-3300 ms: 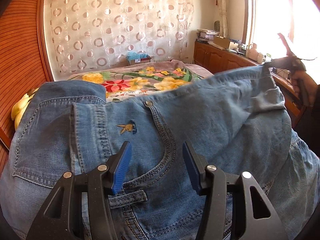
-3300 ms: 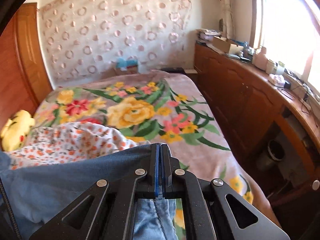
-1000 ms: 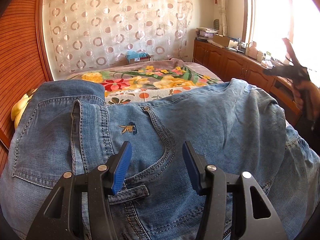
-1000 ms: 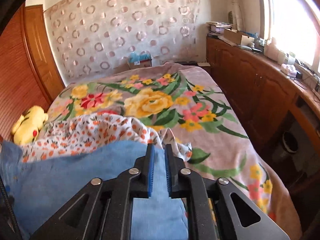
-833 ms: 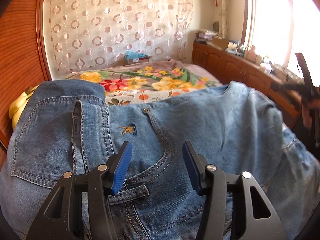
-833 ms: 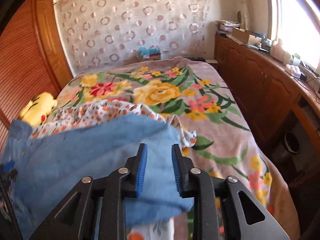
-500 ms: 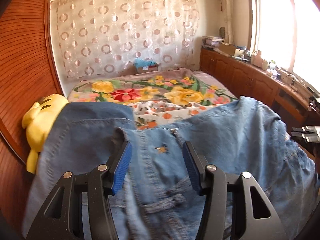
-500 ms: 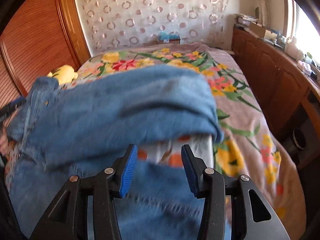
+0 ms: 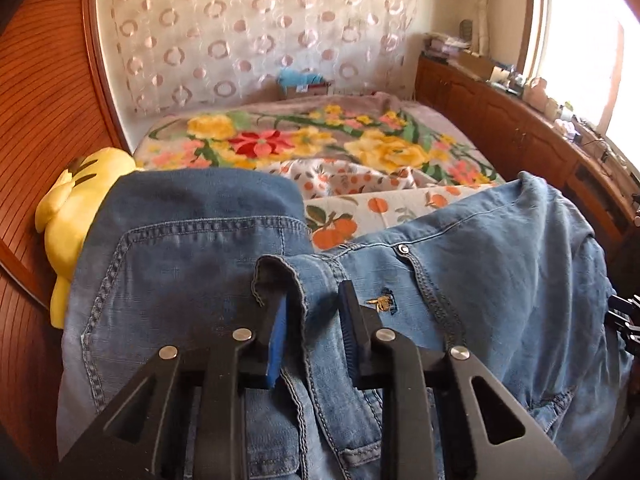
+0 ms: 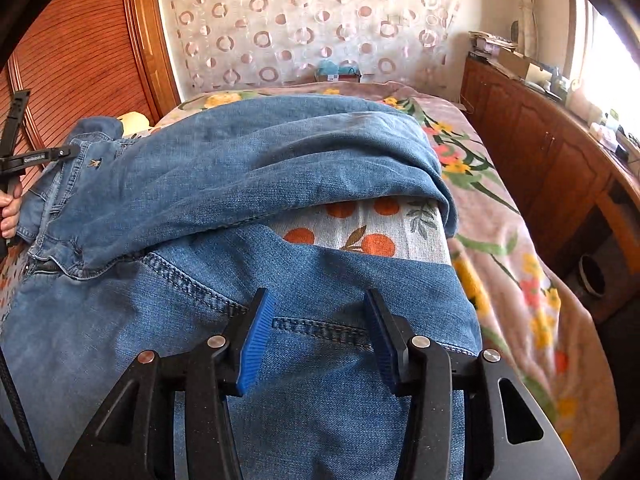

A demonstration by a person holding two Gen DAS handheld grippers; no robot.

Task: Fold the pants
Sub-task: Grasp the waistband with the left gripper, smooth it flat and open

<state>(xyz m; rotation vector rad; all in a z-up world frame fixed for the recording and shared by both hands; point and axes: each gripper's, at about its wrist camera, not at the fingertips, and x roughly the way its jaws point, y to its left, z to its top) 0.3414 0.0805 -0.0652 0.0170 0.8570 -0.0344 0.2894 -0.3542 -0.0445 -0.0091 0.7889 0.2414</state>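
Blue denim pants (image 9: pixel 480 264) lie on the near part of the bed, one leg folded back across the rest (image 10: pixel 248 160). My left gripper (image 9: pixel 310 316) is partly closed around a raised fold of the waistband (image 9: pixel 296 280); its pads are still apart and I cannot tell if they pinch it. It also shows at the left edge of the right wrist view (image 10: pixel 24 156). My right gripper (image 10: pixel 316 332) is open and empty, just above a lower denim layer near a stitched seam (image 10: pixel 320 326).
An orange-print cloth (image 10: pixel 368 232) lies between the denim layers. The bed has a floral blanket (image 9: pixel 340 140). A yellow plush toy (image 9: pixel 76 208) sits at the left by the wooden panel wall (image 9: pixel 36 128). Wooden cabinets (image 10: pixel 540 152) run along the right.
My right gripper let go of the pant leg, opened and drew back; the leg now lies folded over the pants. My left gripper narrowed around a raised waistband fold.
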